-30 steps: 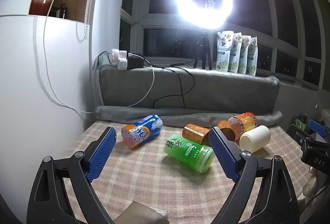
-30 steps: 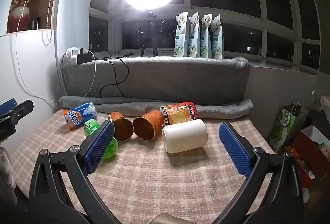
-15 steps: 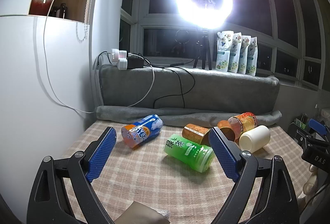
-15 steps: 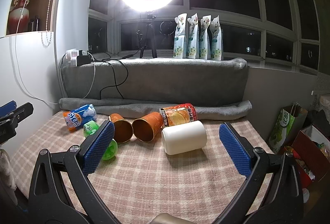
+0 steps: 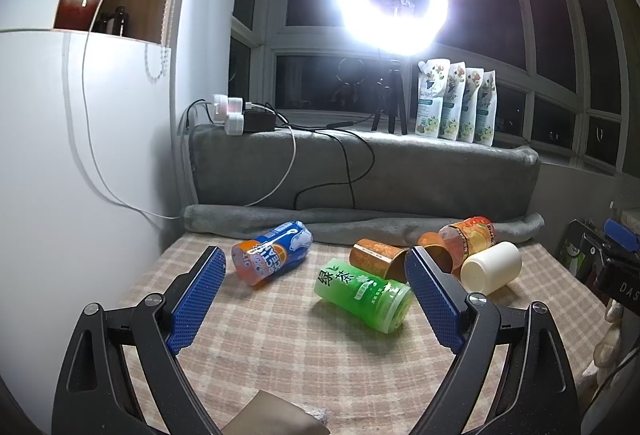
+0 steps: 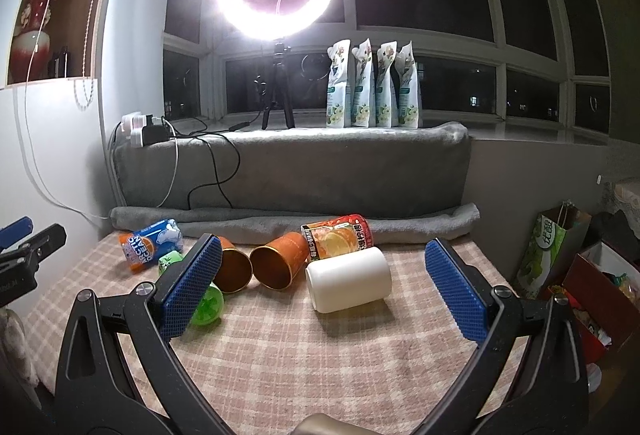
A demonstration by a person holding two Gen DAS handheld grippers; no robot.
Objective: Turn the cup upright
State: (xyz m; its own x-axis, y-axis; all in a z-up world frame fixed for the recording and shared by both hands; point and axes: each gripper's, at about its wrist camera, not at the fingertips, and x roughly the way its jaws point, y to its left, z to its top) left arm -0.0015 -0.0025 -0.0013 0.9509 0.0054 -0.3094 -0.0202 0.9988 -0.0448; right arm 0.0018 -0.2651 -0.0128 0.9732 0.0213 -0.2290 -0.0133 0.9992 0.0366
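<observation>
Six cups lie on their sides on a checked cloth (image 6: 280, 355), in a loose row near the far edge. From left to right: a blue and orange cup (image 5: 272, 255), a green cup (image 5: 366, 289), two copper cups (image 6: 276, 267) with their mouths facing near, an orange fruit-print cup (image 6: 338, 237), and a white cup (image 6: 348, 285). None stands upright yet, so the task looks to be at its start.

The right gripper (image 6: 322, 293) is spread wide and empty, hovering above the near part of the cloth with the white cup framed between its blue pads (image 6: 454, 295). The left gripper (image 5: 316, 299) is likewise released and holds nothing; the green cup lies ahead of it, nearer its right pad.

The white cup seems the likely first pick, since it is nearest the right gripper and clear on its near and right sides. To do this well, the gripper should come in low and close across the middle of the cup's round wall. The cup touches or nearly touches the fruit-print cup behind it, so the far pad needs care not to nudge that neighbour. A smooth side may slip; a firm squeeze before turning it and setting the base flat would help.
</observation>
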